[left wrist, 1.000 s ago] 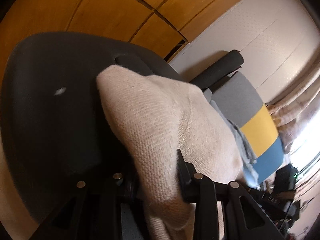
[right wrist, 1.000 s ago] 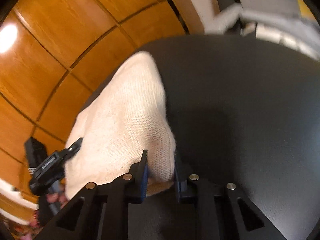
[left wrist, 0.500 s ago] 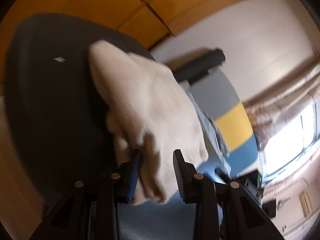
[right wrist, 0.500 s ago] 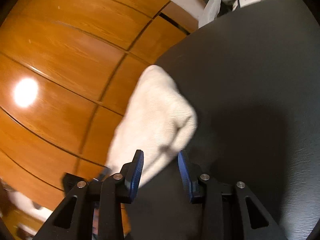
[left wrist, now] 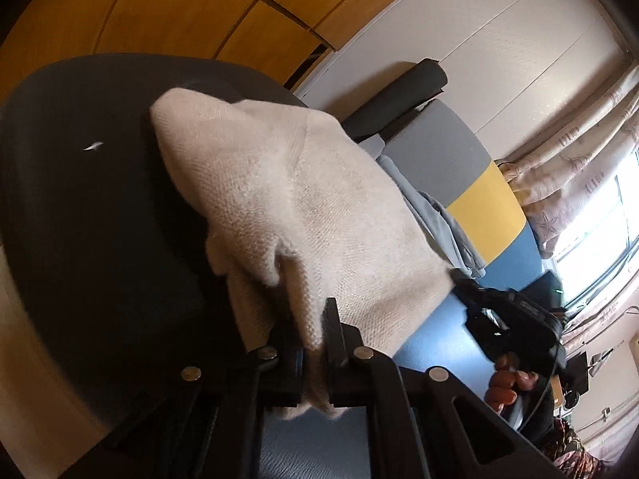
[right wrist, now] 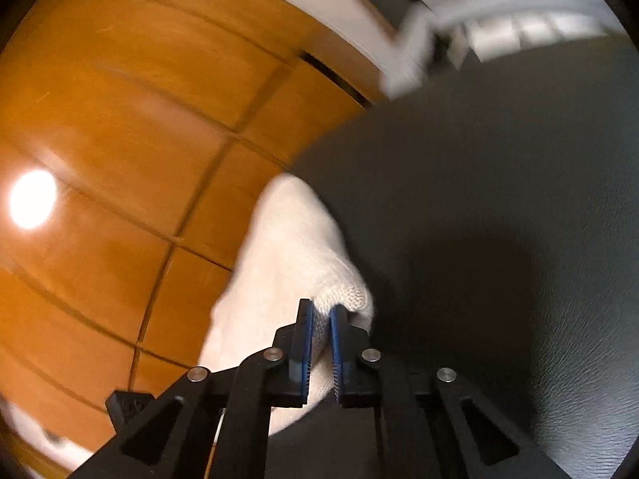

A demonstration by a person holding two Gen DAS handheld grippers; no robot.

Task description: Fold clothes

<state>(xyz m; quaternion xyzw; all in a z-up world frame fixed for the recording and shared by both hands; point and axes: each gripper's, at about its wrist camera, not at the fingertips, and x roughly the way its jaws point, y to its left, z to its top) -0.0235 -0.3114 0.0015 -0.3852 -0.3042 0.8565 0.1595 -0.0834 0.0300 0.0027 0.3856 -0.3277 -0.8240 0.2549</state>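
One hand (left wrist: pixel 507 389), left view only

The knit garment (left wrist: pixel 303 215) lies bunched on the counter (left wrist: pixel 80 219), one end pinched in the left claw (left wrist: pixel 311 343), the other in the right claw (right wrist: pixel 319 335). Behind the counter stands the chair (left wrist: pixel 451 167), with wood panelling (right wrist: pixel 120 119) beyond the counter's left edge.

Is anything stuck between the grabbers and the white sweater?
No. Both the left gripper and the right gripper have their jaws shut right on the sweater, with nothing in between.
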